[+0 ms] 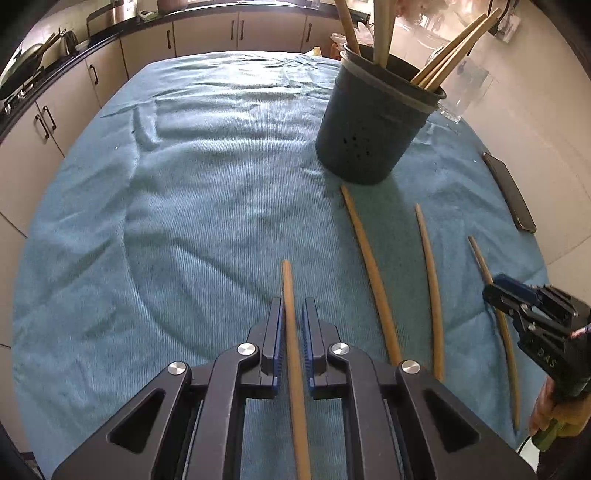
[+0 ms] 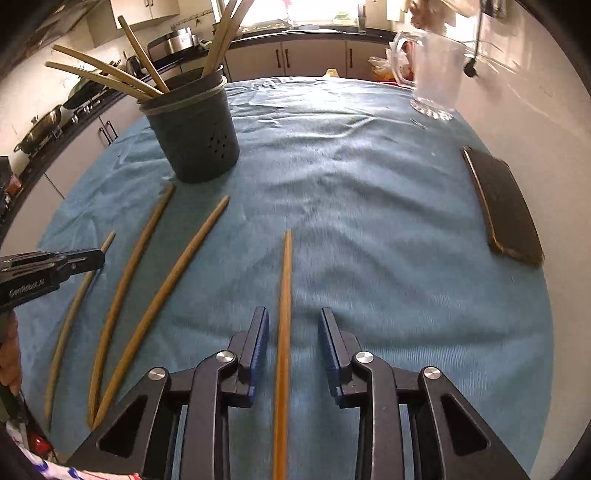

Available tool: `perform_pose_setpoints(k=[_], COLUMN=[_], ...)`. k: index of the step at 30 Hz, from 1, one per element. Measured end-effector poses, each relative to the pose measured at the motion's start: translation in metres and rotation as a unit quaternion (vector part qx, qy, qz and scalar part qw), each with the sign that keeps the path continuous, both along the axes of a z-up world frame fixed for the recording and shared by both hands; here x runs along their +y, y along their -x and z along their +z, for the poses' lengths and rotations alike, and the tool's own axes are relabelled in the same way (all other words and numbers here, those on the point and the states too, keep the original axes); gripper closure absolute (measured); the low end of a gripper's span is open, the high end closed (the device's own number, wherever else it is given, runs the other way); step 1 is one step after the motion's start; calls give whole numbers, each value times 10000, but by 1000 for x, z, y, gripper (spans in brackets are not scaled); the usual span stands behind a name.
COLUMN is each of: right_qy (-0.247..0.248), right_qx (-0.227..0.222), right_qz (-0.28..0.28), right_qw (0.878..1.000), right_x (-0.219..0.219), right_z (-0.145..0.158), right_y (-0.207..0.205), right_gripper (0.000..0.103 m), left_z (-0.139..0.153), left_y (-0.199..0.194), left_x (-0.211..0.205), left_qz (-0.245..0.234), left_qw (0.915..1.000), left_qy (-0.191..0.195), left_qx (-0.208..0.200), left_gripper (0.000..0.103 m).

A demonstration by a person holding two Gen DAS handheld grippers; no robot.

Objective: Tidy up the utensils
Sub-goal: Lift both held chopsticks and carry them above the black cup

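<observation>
1. Your left tool [image 1: 291, 317] is closed on a wooden chopstick [image 1: 290, 295]; the stick runs straight between the blue pads, and its tip reaches out ahead of them over the blue cloth [image 1: 184, 184] that covers the surface.
2. Your right tool [image 2: 292, 325] stands apart around another chopstick [image 2: 285, 280]. There is a clear gap between the stick and each blue pad, so nothing is gripped there.
3. That stick lies along the middle line of the right tool, with its tip pointing away from you across the cloth.
4. Two more loose chopsticks [image 2: 122, 280] [image 2: 173, 280] lie on the cloth between your two tools, side by side and converging at their near ends in the right wrist view.
5. The dark utensil holder [image 1: 373, 122] stands upright on the cloth beyond the loose sticks. The far end of the left one of the pair lies just beside its base.
6. Several chopsticks [image 2: 110, 74] already stand in the holder, leaning outward over its rim.
7. A clear glass mug [image 2: 432, 70] stands at the far right of the surface, well apart from the holder.
8. A dark flat phone [image 2: 506, 206] lies near the right edge of the cloth.
9. Kitchen cabinets [image 1: 207, 35] run behind the surface.
</observation>
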State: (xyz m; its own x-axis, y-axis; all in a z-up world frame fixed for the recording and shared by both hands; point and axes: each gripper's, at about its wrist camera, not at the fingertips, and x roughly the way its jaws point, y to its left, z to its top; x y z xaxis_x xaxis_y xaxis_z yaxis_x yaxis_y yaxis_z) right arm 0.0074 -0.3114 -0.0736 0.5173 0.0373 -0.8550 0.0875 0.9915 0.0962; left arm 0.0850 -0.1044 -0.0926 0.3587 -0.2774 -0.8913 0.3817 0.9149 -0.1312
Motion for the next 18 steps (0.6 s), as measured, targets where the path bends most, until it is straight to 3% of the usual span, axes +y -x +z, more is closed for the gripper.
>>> perform_pose_setpoints(k=[7, 9, 14, 18], right_qy=[111, 35, -403, -583], right_qx=[52, 20, -150, -537], right_qz=[83, 36, -160, -254], right_qw=[9999, 10000, 9989, 9965], right_x=[4, 3, -6, -9], right_z=[0, 0, 5, 28], right_y=[-27, -28, -23, -7], right_gripper=[88, 96, 97, 97], left_z=[-2, -2, 4, 33], left_y=[-9, -7, -6, 8], left_x=[-9, -12, -5, 7], left_qz=[-35, -108, -25, 76], left_qw=[9998, 9995, 9994, 9967], left_qy=[4, -47, 209, 454], left_qx=[-180, -297, -262, -673], left_gripper=[94, 94, 98, 98])
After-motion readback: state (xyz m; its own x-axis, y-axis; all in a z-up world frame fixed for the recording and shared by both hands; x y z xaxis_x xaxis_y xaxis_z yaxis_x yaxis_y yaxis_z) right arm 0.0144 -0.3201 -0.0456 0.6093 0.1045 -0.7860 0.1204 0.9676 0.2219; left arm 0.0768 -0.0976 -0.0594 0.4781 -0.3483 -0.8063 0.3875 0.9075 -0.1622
